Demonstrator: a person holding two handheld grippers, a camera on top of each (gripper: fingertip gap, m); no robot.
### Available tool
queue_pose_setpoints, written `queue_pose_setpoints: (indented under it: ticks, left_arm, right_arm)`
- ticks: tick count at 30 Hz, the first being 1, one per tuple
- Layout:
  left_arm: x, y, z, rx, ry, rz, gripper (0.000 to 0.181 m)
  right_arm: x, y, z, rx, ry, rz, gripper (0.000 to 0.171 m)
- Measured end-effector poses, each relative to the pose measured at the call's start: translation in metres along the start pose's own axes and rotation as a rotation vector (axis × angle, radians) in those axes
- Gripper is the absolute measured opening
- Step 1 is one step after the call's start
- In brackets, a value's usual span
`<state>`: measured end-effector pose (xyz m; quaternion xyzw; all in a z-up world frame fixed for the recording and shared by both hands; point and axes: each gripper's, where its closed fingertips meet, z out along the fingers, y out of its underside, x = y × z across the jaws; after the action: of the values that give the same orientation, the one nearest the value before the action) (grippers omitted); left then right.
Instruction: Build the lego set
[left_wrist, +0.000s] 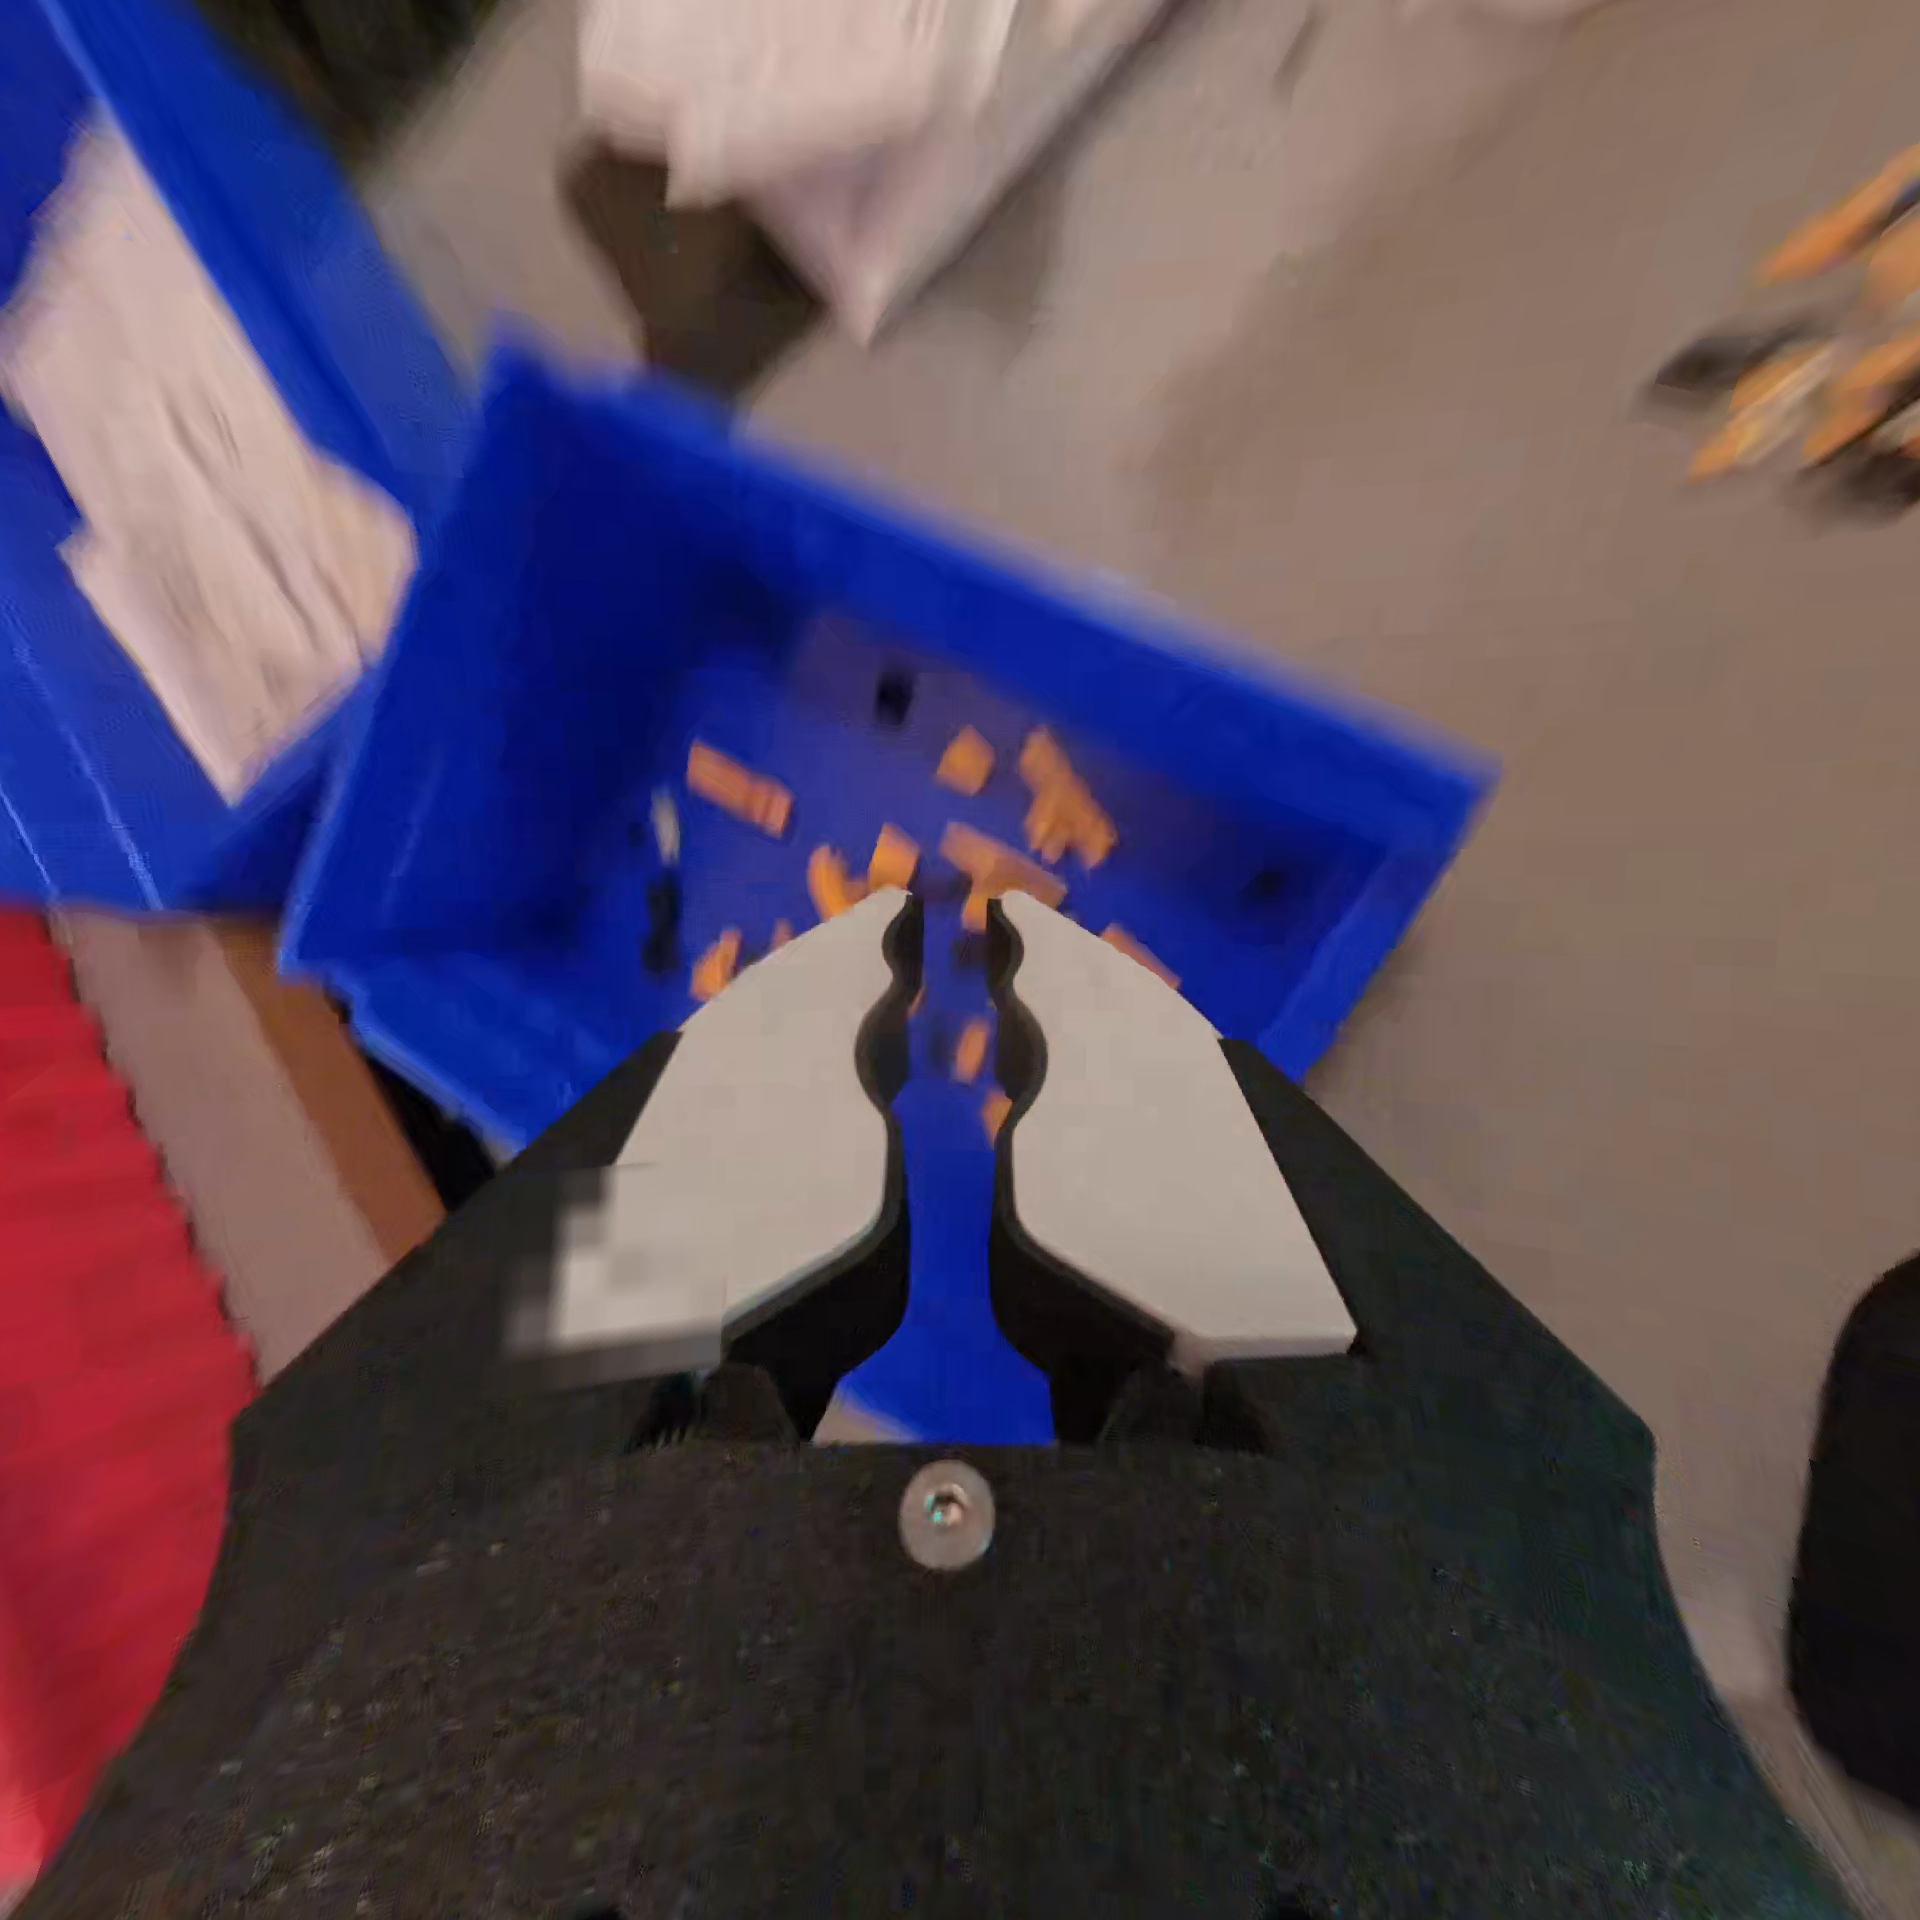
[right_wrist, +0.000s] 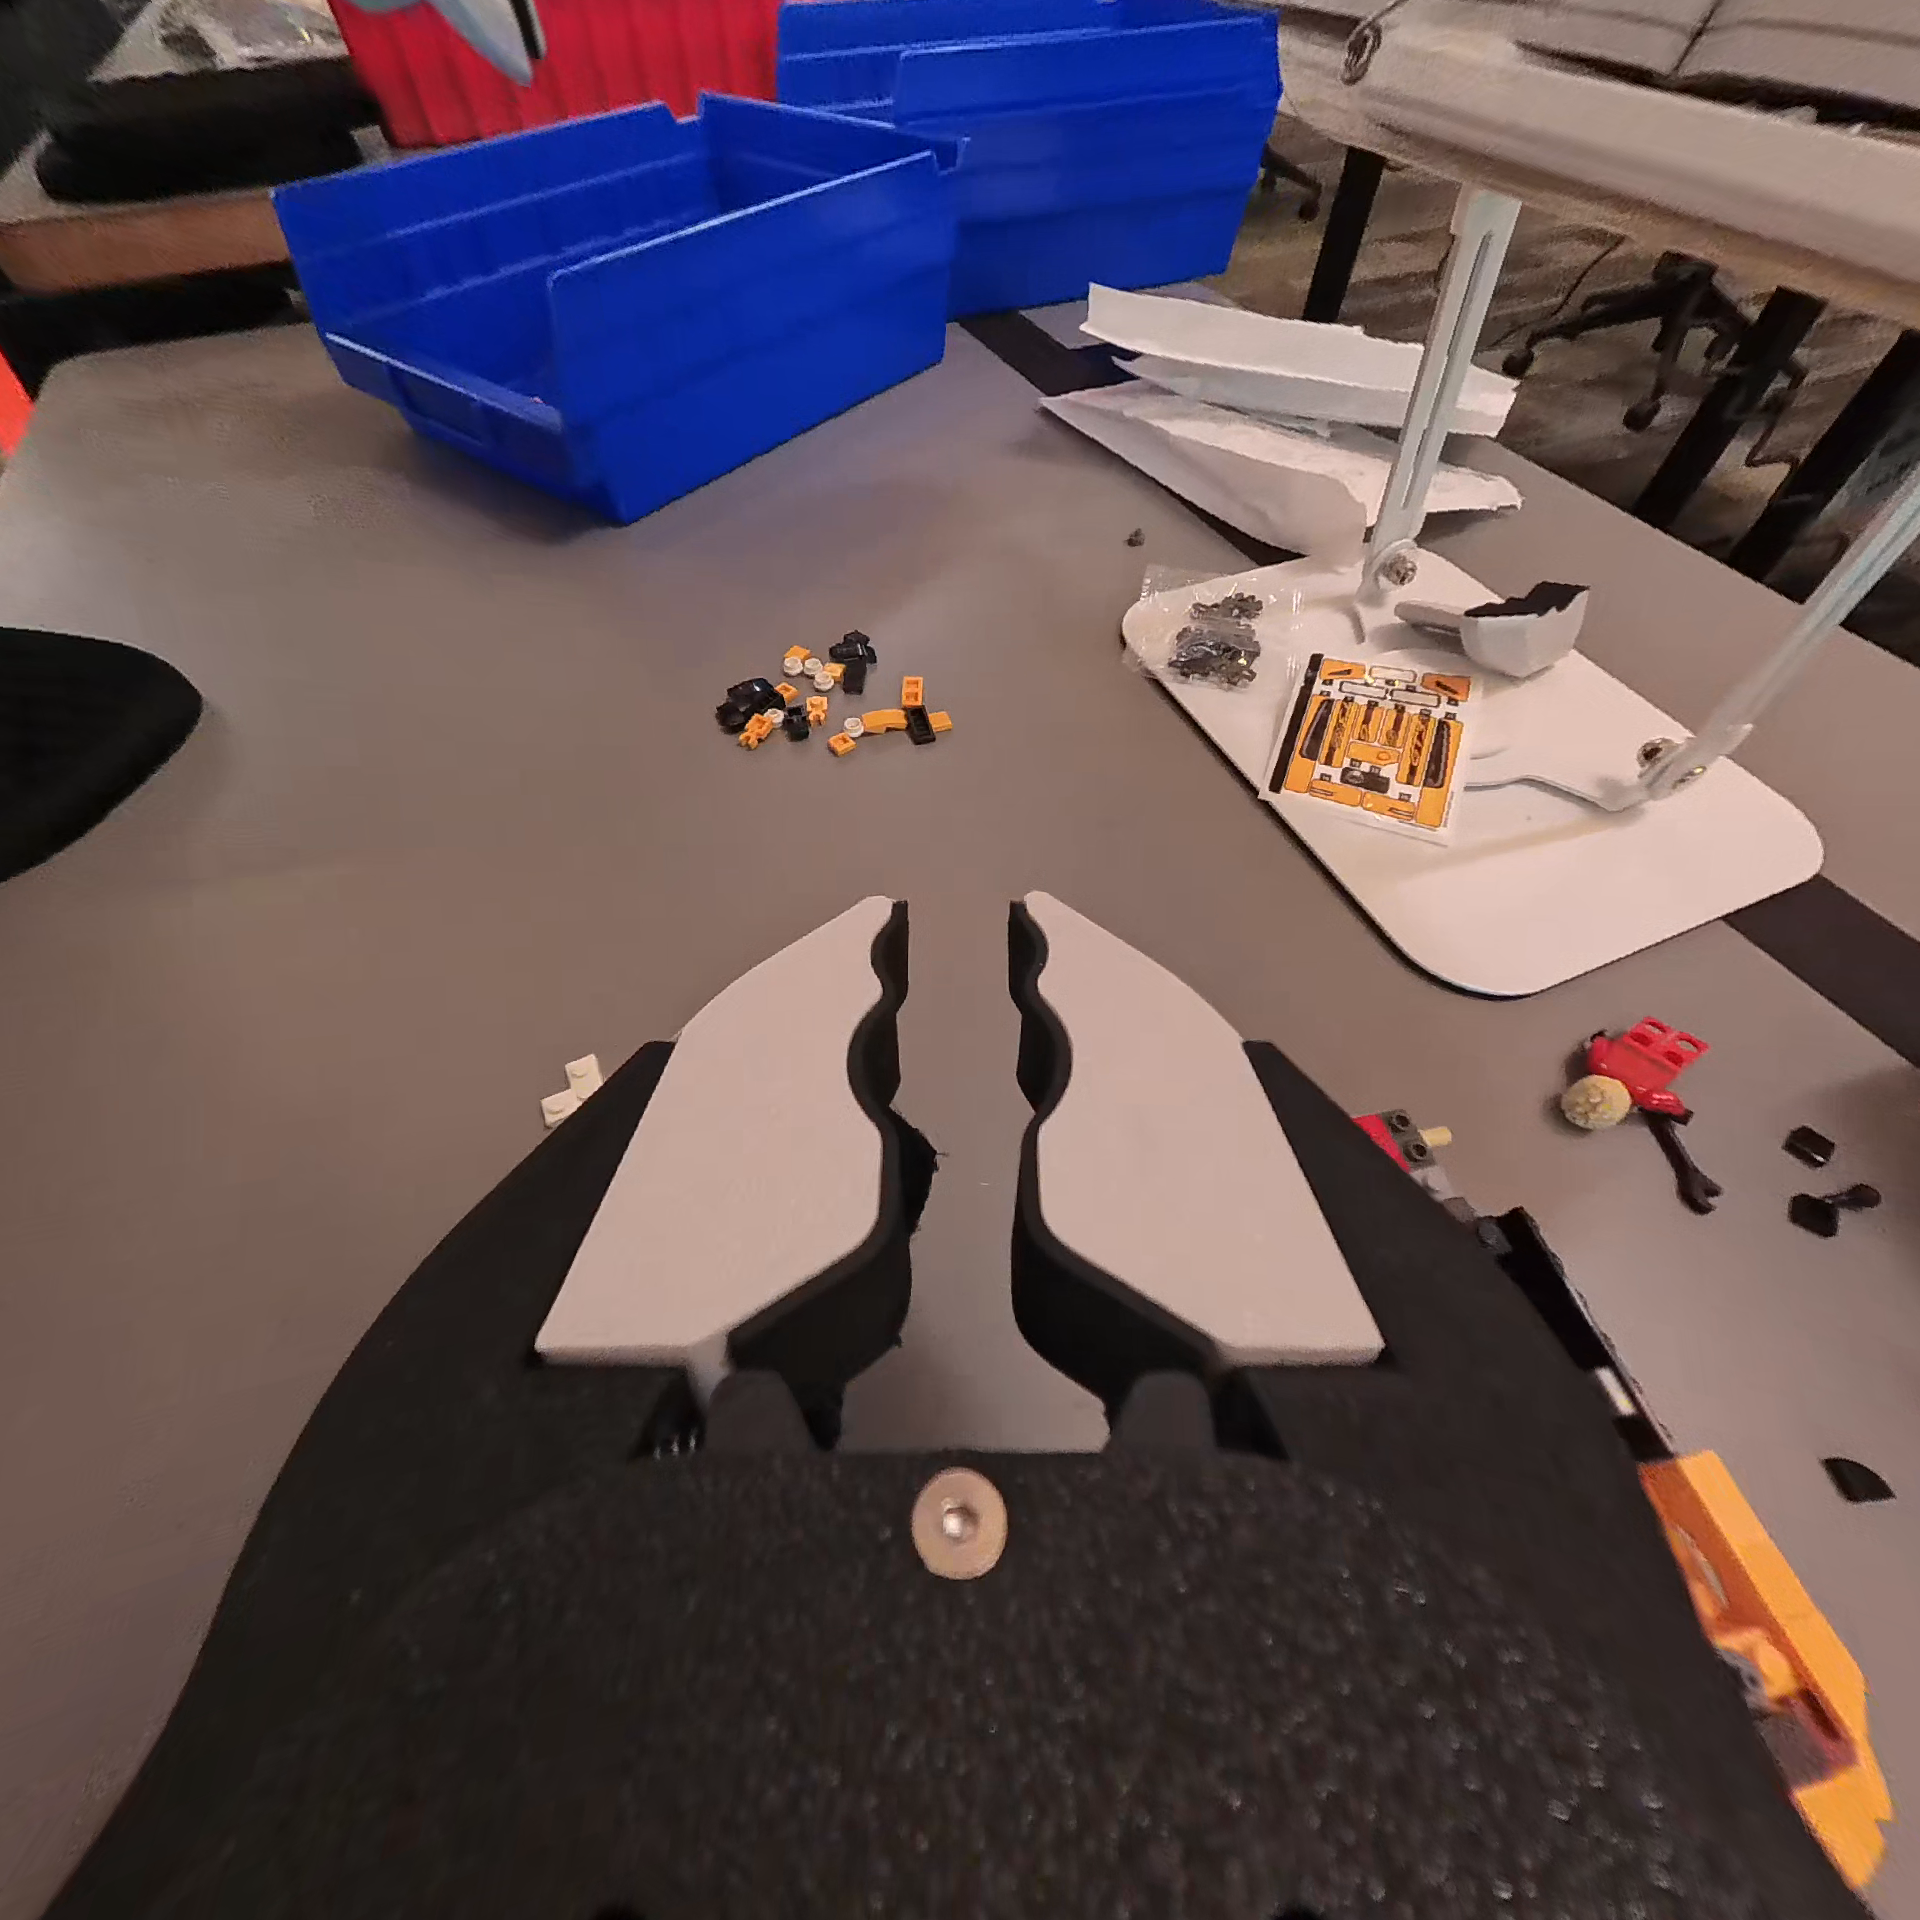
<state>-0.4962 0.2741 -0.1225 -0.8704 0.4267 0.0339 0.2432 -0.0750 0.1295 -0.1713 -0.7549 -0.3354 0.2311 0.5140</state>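
Observation:
In the blurred left wrist view, my left gripper (left_wrist: 953, 904) hangs over a blue bin (left_wrist: 540, 644) that holds several loose orange and black lego pieces (left_wrist: 1039, 800). Its jaws are a little apart with nothing between them. In the right wrist view, my right gripper (right_wrist: 958, 909) is open and empty, low over the grey table (right_wrist: 416, 831). A small pile of orange, black and white pieces (right_wrist: 831, 696) lies ahead of it. A partly built orange and black model (right_wrist: 1766, 1662) lies at the lower right, half hidden by the gripper body.
Two blue bins (right_wrist: 623, 312) stand at the back of the table. On the right are torn white paper bags (right_wrist: 1278, 416), a white stand base (right_wrist: 1558, 894) with a sticker sheet (right_wrist: 1366, 748) and a bag of small black parts (right_wrist: 1216, 634), and red and black pieces (right_wrist: 1642, 1060). A white corner piece (right_wrist: 571, 1091) lies by the left finger. About 45 cm separates my left fingertips from my right.

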Motion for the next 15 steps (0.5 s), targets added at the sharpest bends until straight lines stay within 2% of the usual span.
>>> queue_pose_setpoints:
  ticks: [2, 5, 10, 15]
  left_arm:
    - [-0.024, 0.046, 0.023, -0.252, 0.023, -0.024, 0.013]
    - [-0.035, 0.084, 0.054, -0.464, 0.076, -0.012, 0.014]
    - [-0.044, 0.109, 0.093, -0.638, 0.105, 0.006, 0.022]
    - [-0.056, 0.109, 0.109, -0.705, 0.076, 0.017, 0.019]
  right_arm:
    - [-0.001, 0.004, 0.002, -0.012, -0.008, 0.005, 0.018]
    - [-0.001, 0.006, 0.003, -0.020, -0.012, 0.007, 0.018]
    - [-0.002, 0.009, 0.001, -0.030, -0.030, 0.022, 0.018]
    - [-0.003, 0.013, 0.002, -0.040, -0.048, 0.027, 0.018]
